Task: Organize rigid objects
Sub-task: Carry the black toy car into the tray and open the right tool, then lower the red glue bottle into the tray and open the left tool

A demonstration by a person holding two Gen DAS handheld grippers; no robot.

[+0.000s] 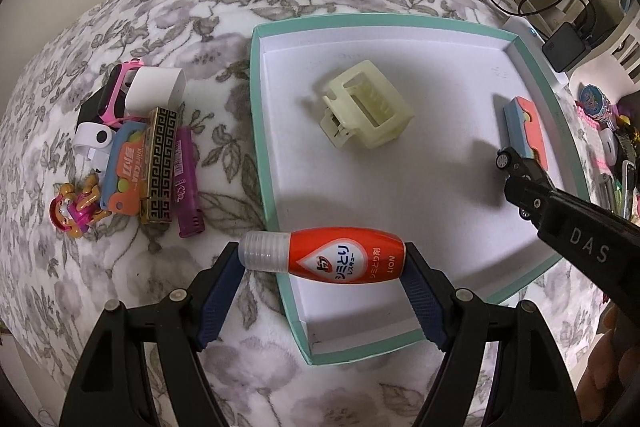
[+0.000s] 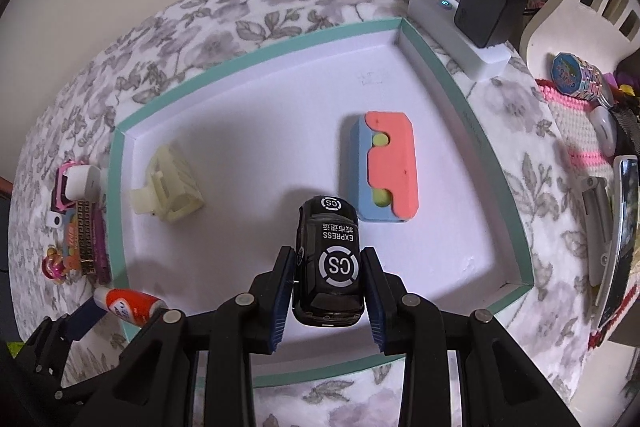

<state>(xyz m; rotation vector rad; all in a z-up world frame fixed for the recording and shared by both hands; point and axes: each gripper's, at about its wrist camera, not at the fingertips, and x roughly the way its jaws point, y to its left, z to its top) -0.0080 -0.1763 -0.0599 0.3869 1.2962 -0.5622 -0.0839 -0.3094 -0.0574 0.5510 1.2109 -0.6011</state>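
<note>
Above the teal-rimmed box (image 2: 120,163), you carry one object in each tool. The right tool (image 2: 328,279) pinches a black toy car (image 2: 330,259) across its sides, nose pointing away from you, over the near middle of the white box floor. The left tool (image 1: 320,263) pinches a red stain-remover bottle (image 1: 324,255) end to end, cap on one pad and base on the other, directly over the box's near-left wall.

To finish the step well:

1. Judge the car to be at or close to the floor; whether its wheels touch cannot be told. Lower until it rests, then spread the pads just enough to clear its sides. A wheeled object can roll, so release it level.
2. Shift the bottle inward before release. As it hangs now, it straddles the wall (image 1: 276,227) and would likely tip onto the floral blanket (image 1: 120,27).
3. Lay the bottle on its side in the bare near-left floor area. It is round and may roll; place it along a wall if possible.

Obstructions inside the box: a cream hair claw (image 1: 366,105) sits left of centre, and a blue-and-coral case (image 2: 384,167) lies just beyond the car, apart from it. Keep the car short of the case.

Outside the box, a cluster of small items (image 1: 140,155) lies on the blanket at the left. A white power strip (image 2: 452,27) with a black adapter (image 2: 486,11) lies just past the far-right corner. Further clutter lies at the right edge.
</note>
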